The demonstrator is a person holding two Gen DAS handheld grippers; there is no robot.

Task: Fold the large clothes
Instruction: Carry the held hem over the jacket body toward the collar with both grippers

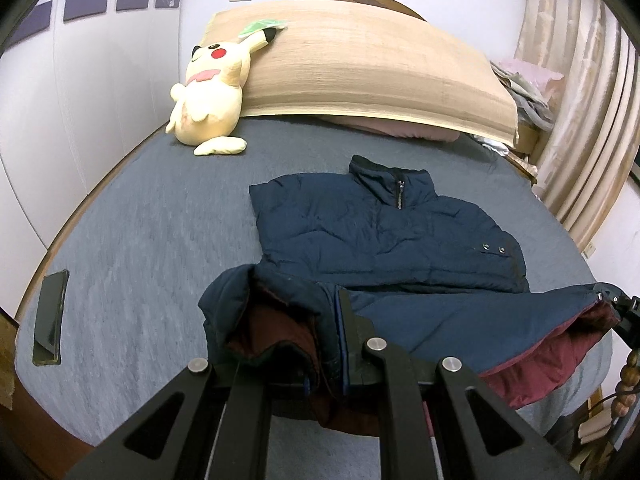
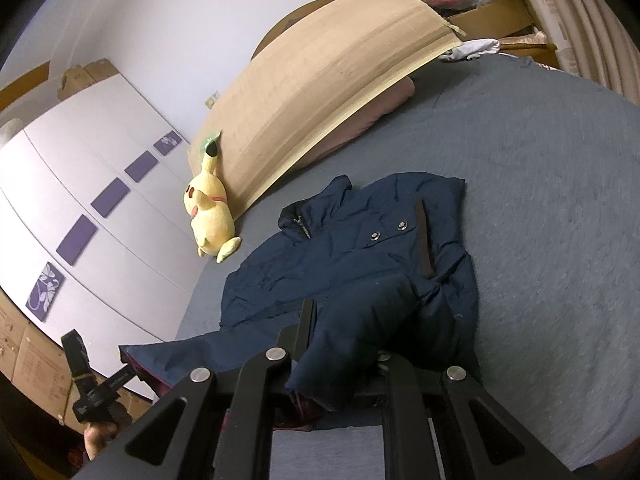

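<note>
Left gripper [image 1: 320, 364]: jaws nearly closed, clamping the jacket [image 1: 384, 236] hem at the bed [image 1: 160, 232] near edge, maroon lining exposed. Right gripper [image 2: 340, 364]: jaws nearly closed on the hem's other corner, angled downward. Jacket body lies flat mid-bed, collar toward the plush toy [image 1: 208, 92] at the far-left corner.

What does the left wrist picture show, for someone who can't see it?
The left gripper is shut on the near edge of a navy jacket, lifting it so the dark red lining shows. The jacket lies on a grey bed, with a yellow plush toy by the headboard and a black phone near the left edge.
</note>
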